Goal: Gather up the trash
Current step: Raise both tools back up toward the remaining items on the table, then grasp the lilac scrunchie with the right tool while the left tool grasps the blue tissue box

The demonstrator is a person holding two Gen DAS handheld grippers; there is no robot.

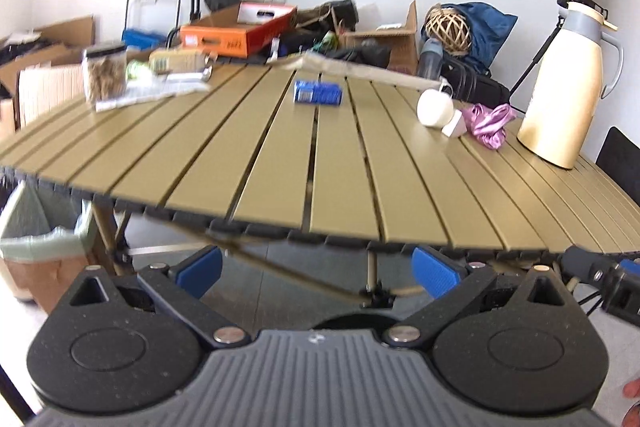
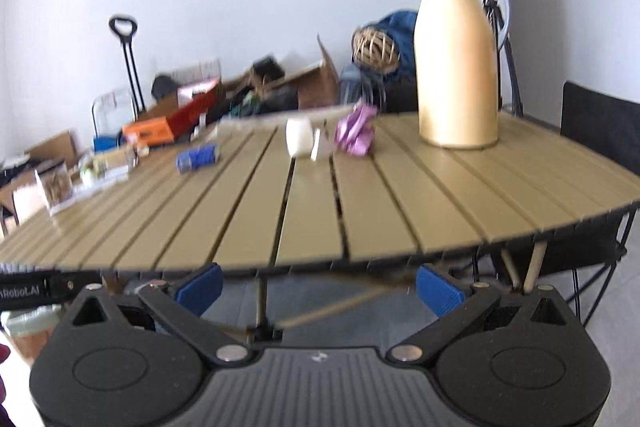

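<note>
A slatted olive table (image 1: 280, 163) (image 2: 400, 203) carries the trash. A blue carton (image 1: 318, 93) (image 2: 199, 157) lies mid-table. A crumpled purple wrapper (image 1: 490, 125) (image 2: 356, 131) lies beside a small white box (image 1: 454, 127) (image 2: 320, 147) and a white mug (image 1: 434, 107) (image 2: 299, 141). A bin with a pale green liner (image 1: 36, 227) stands on the floor at the left. My left gripper (image 1: 316, 275) and right gripper (image 2: 318, 287) are both open and empty, held below the table's near edge.
A cream thermos jug (image 1: 564, 83) (image 2: 456, 67) stands at the table's right. A jar of snacks (image 1: 105, 73), a lying bottle (image 1: 178, 61) and papers sit far left. Boxes and bags crowd the floor behind. A dark chair (image 2: 600, 131) stands right.
</note>
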